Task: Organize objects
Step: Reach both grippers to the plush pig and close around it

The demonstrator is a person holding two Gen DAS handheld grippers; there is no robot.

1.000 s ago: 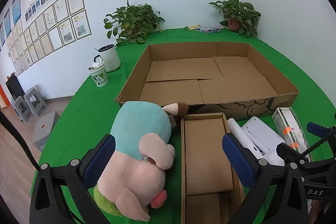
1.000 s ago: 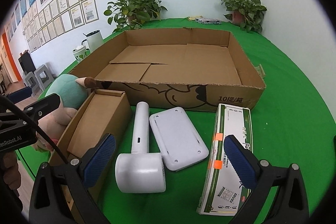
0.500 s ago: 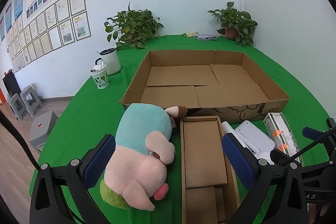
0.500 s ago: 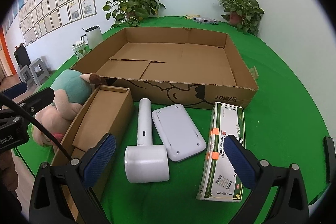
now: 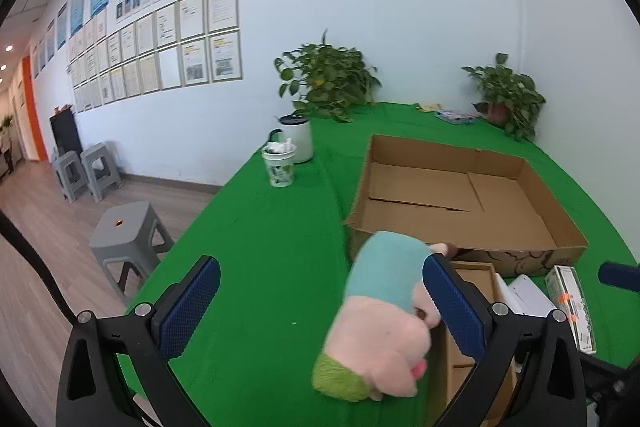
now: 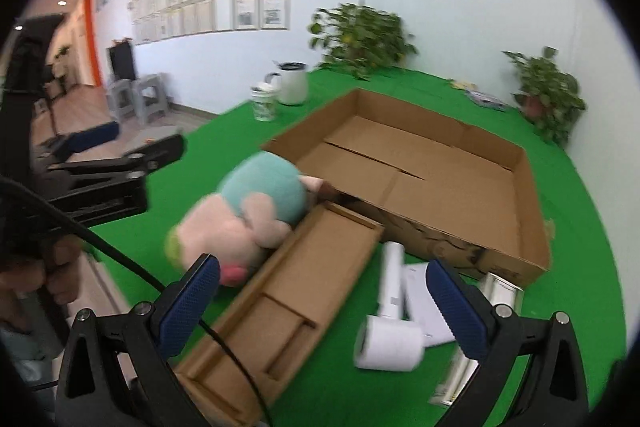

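A plush pig in a teal top lies on the green table beside a narrow open cardboard box. Behind them stands a large shallow cardboard box, with nothing in it. A white lint roller, a white flat device and a green-and-white carton lie to the right. My left gripper is open above the table, the plush near its right finger. My right gripper is open over the narrow box and roller.
A white kettle and a paper cup stand at the table's left edge, with potted plants at the back. Grey stools stand on the floor to the left. A hand holds the left gripper's handle.
Both cameras have swung to the left and lifted, so the wall and floor now fill more of each view. The objects on the table have not moved. Both grippers stay open.
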